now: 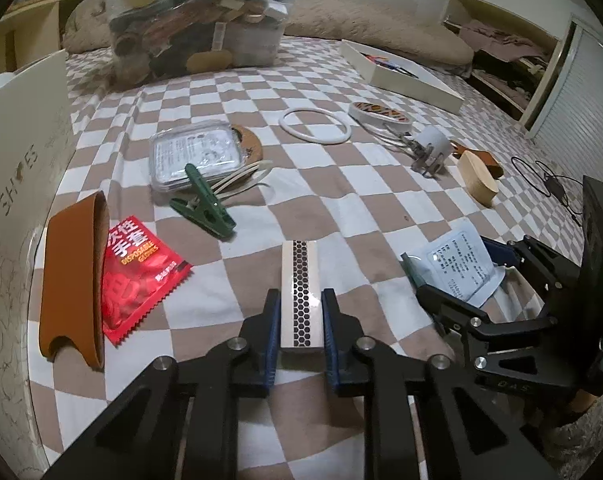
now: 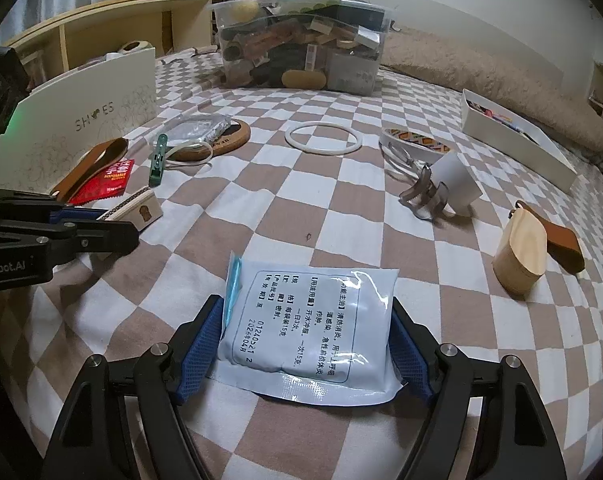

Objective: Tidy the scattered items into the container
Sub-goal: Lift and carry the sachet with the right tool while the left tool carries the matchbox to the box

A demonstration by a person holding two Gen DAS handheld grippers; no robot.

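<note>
Nearest, left wrist view: left gripper [image 1: 301, 312] is clamped on the matchbox [image 1: 301, 292], blue pads pressing both long sides near its near end, honeycomb striker strip facing up. The box rests on the checked bedspread [image 1: 341, 184]. Judgement: light, stiff cardboard, somewhat crushable; the hold across the narrow width looks sound, moderate squeeze is enough.

Right wrist view: right gripper [image 2: 307, 344] straddles the pale blue sachet [image 2: 301, 320], pads against its left and right edges. The pouch lies flat on the cloth, print up. Judgement: light, soft, glossy film, likely slippery and prone to buckling; best taken across the filled middle, not the thin sealed margin.

Mid-field: red glove packet [image 1: 137, 280] beside a tan leather sleeve [image 1: 77, 280], green clothes peg [image 1: 205, 204], white ring [image 1: 315, 125], tape roll [image 1: 379, 114], wooden block [image 2: 519, 252].

Far: clear plastic bin [image 2: 301, 44], already heaped to the rim, and a shallow white tray [image 2: 517, 148] at right. Which is the intended container I cannot tell; the bin looks nearly full.
</note>
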